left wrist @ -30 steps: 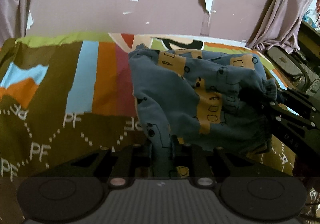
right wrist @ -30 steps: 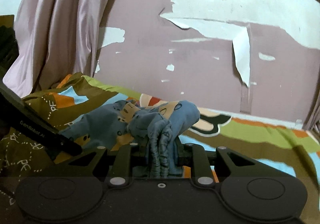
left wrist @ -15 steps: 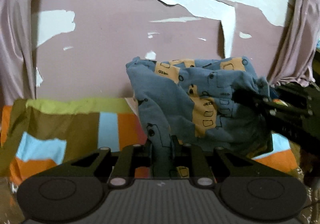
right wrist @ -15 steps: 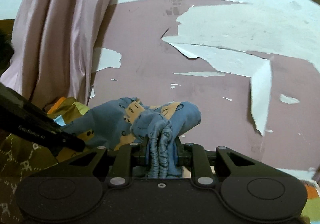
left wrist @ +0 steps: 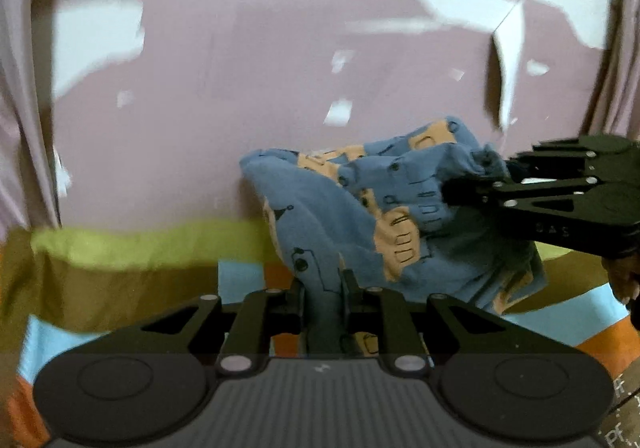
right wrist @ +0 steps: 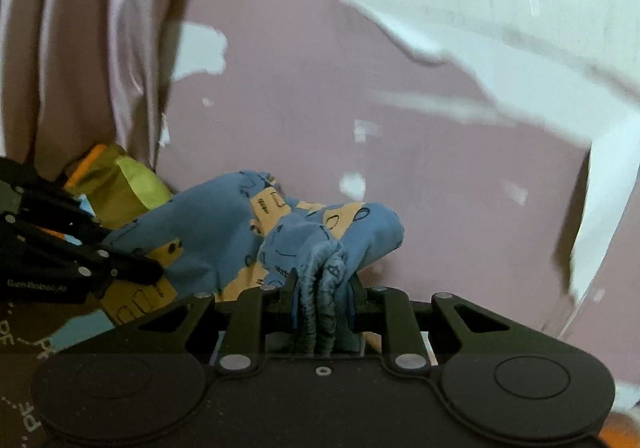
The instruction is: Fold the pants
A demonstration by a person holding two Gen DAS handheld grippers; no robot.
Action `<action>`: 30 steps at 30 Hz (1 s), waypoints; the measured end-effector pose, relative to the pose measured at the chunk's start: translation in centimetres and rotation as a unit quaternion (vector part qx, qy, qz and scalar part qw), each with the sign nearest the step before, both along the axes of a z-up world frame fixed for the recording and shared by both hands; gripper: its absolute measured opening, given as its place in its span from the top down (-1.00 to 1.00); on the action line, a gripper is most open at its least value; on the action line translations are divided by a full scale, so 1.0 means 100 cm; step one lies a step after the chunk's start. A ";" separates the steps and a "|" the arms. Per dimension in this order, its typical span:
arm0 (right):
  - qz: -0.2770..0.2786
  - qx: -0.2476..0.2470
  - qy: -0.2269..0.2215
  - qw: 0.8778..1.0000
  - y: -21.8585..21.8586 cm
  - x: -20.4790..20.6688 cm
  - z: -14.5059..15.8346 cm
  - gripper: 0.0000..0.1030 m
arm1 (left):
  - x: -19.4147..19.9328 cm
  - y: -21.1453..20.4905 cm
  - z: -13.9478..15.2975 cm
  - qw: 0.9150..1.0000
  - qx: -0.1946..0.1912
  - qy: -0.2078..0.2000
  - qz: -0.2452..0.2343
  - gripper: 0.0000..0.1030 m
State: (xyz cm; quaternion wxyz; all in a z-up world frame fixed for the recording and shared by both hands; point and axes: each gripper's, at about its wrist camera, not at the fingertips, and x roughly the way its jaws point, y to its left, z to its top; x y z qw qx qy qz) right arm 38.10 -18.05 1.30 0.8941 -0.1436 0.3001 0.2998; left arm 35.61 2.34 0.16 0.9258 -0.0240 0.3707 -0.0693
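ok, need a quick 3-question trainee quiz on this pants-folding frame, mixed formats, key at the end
1. True or false: the left gripper is shut on the blue pants.
2. Which part of the pants does the right gripper clamp? A) a flat single layer B) a gathered, ribbed bunch C) nothing
3. Fill in: behind the pants is a pink wall with ______ paint.

Key: 1 true; 2 B; 3 peeling

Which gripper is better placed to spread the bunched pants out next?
Probably right gripper: it clamps the gathered waistband of the pants. Left gripper pinches plain fabric lower down, better suited as an anchor.
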 end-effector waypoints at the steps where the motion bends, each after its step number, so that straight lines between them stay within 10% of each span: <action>1: -0.010 0.006 0.018 1.000 -0.003 0.005 -0.014 0.57 | 0.004 0.002 -0.011 1.000 -0.002 0.012 0.001 0.64; 6: -0.041 0.024 0.066 0.997 -0.016 0.011 -0.062 0.55 | 0.009 0.008 -0.044 0.999 -0.012 0.046 0.020 0.63; 19: -0.053 0.038 0.072 0.995 -0.023 0.018 -0.071 0.44 | 0.009 0.008 -0.051 0.999 0.000 0.046 0.013 0.48; 30: -0.064 0.032 0.064 0.995 -0.024 0.014 -0.063 -0.25 | 0.004 0.011 -0.045 0.999 0.006 0.051 0.018 -0.08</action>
